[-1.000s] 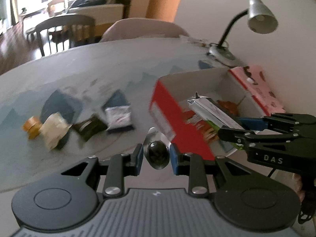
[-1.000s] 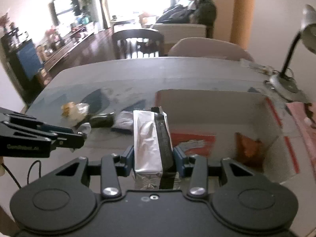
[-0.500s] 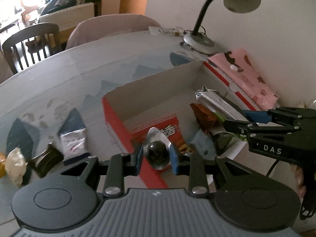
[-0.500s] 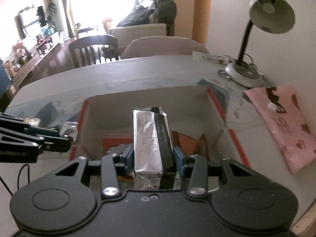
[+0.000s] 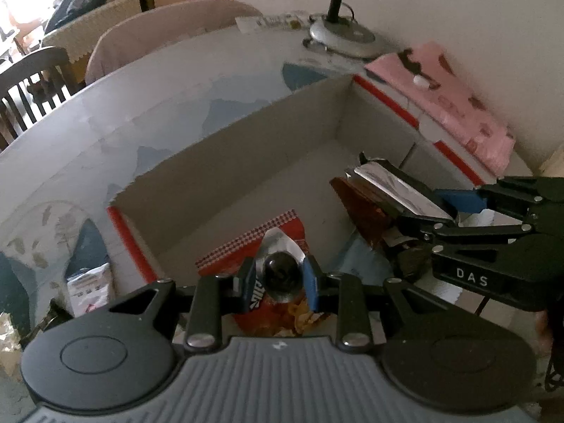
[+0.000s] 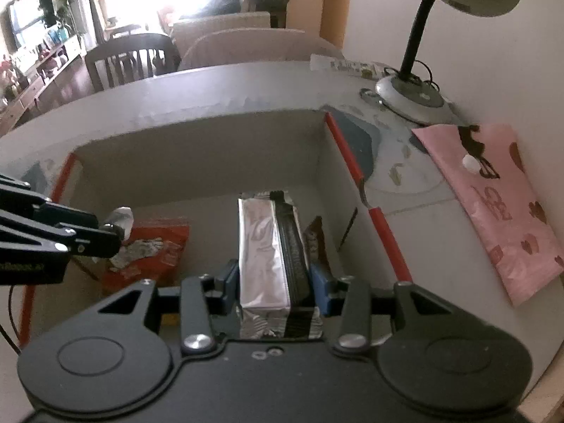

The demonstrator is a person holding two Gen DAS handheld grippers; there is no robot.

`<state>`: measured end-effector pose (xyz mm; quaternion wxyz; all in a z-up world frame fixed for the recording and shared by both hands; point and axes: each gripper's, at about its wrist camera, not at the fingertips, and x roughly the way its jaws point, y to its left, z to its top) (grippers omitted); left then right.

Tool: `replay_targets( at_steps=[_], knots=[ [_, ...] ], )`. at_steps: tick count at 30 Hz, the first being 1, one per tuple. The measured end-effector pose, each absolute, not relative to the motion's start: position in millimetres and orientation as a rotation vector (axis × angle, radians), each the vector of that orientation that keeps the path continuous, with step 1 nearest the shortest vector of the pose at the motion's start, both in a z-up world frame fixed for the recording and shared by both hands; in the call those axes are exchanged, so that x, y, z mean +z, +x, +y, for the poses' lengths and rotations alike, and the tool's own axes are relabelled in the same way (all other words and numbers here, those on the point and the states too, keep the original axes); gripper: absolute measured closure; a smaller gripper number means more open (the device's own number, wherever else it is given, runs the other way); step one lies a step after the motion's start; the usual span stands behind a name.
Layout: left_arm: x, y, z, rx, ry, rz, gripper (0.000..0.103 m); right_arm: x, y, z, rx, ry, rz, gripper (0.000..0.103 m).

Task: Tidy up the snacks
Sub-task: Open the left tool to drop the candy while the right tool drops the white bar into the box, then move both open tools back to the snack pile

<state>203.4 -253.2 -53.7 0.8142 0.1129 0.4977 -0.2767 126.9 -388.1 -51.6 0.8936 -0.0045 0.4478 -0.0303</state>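
My left gripper pinches small dark foil snack, my right gripper clamps silver pack; both hang over open red box on tabletop, w/ other snacks inside.

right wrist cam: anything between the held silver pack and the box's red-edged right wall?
Yes. A dark brown snack packet stands between the silver pack and the box wall, in the right wrist view.

Right claw clamps a silver foil packet over the cardboard box.
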Motion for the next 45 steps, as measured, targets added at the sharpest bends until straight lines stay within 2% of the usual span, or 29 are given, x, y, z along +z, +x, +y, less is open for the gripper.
replay_targets(
  at_steps=[13,15,21,26,28,30,45],
  knots=[
    [-82.3,213.2,-266.5,-0.563,0.326,1.134,0.073,-66.7,137.2,-382.7,-0.036,-0.010,0.960,0.059],
    [-82.7,212.2,-265.3,-0.572,0.324,1.131,0.073,-66.4,136.4,-383.1,-0.034,0.000,0.955,0.052],
    [-77.3,205.8,-263.3,-0.601,0.307,1.119,0.071,-59.0,130.6,-381.6,-0.026,0.003,0.926,0.039],
    [-68.2,199.4,-253.4,-0.612,0.261,1.108,0.070,-47.4,119.6,-377.4,-0.018,0.000,0.899,0.038],
    [-63.5,196.3,-248.1,-0.616,0.245,1.097,0.059,-42.2,115.3,-376.0,-0.015,0.001,0.888,0.036],
    [-57.0,192.7,-240.9,-0.622,0.219,1.079,0.053,-36.2,110.0,-373.8,-0.013,0.005,0.873,0.031],
    [-11.1,157.2,-175.2,-0.599,0.119,0.962,0.053,4.5,72.8,-327.7,0.037,0.003,0.778,0.020]
  ],
)
